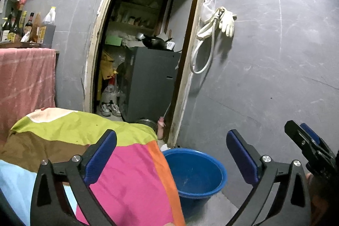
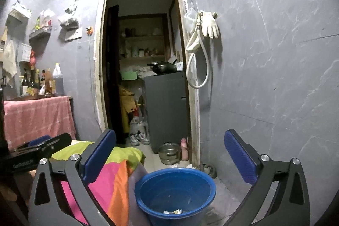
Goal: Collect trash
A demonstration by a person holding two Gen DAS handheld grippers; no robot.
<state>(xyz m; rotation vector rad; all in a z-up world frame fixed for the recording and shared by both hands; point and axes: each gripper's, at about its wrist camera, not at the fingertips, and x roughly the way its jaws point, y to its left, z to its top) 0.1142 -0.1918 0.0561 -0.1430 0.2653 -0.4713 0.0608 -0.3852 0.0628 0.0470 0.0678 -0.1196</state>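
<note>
A blue plastic bucket [image 1: 195, 173] stands on the floor near the doorway, beside a surface draped in a colourful cloth. In the right wrist view the bucket [image 2: 175, 192] shows a few scraps of trash [image 2: 172, 211] lying on its bottom. My left gripper [image 1: 171, 137] is open, above and short of the bucket, with nothing between its blue pads. My right gripper [image 2: 169, 137] is open too and empty, hovering over the bucket's near side. Each view catches the other tool at its edge: the right gripper [image 1: 305, 141] and the left gripper [image 2: 44, 145].
A cloth [image 1: 127, 162] in green, pink and orange lies left of the bucket. A pink-draped table [image 2: 36, 115] holds several bottles [image 2: 40, 82]. Through the doorway stand a grey cabinet [image 2: 167, 107] with a wok, shoes and a metal pot [image 2: 169, 151]. Gloves [image 2: 209, 24] and a hose hang on the right wall.
</note>
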